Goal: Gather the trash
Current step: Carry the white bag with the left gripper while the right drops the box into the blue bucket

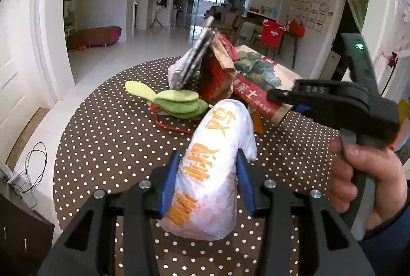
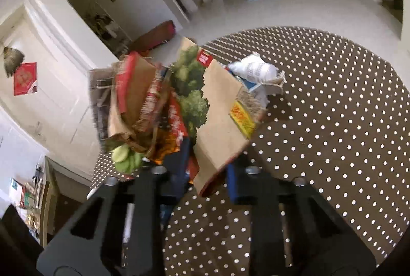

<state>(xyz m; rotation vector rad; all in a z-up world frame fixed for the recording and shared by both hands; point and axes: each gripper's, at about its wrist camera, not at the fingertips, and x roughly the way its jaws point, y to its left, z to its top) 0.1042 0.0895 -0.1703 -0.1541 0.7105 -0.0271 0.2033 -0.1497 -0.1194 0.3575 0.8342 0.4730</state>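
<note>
A white wrapper printed with orange characters (image 1: pixel 212 168), bundled into a fat roll, sits pinched between the blue pads of my left gripper (image 1: pixel 208 177), lifted clear of the round table with its brown polka-dot cloth (image 1: pixel 107 137). I hold it by its middle so the loose end points away from me and nothing spills; it looks soft and likely to crush if squeezed harder.

My right gripper (image 2: pixel 208 172) has its jaws drawn in on the lower edge of a brown paper bag printed with green trees (image 2: pixel 215 127), which lies on the table just beyond the wrapper. The pads look to be on the paper, though the picture is blurred there and I judge the pinch rather than see it plainly. Taking the bag by its edge is, I think, meant to hold its mouth up so the wrapper can go in. In the left view my right hand (image 1: pixel 364 186) grips the tool's handle, its nose reaching across to that same bag.

Crumpled red-and-brown paper packaging (image 2: pixel 133 102) stands just beside the bag, leaning against it. A green fabric item (image 1: pixel 176 102) with a red cord lies flat on the cloth in front of that heap, and a white bottle (image 2: pixel 253 70) lies on its side behind the bag. Those pieces are not yet collected, so the task seems in its early part.
</note>
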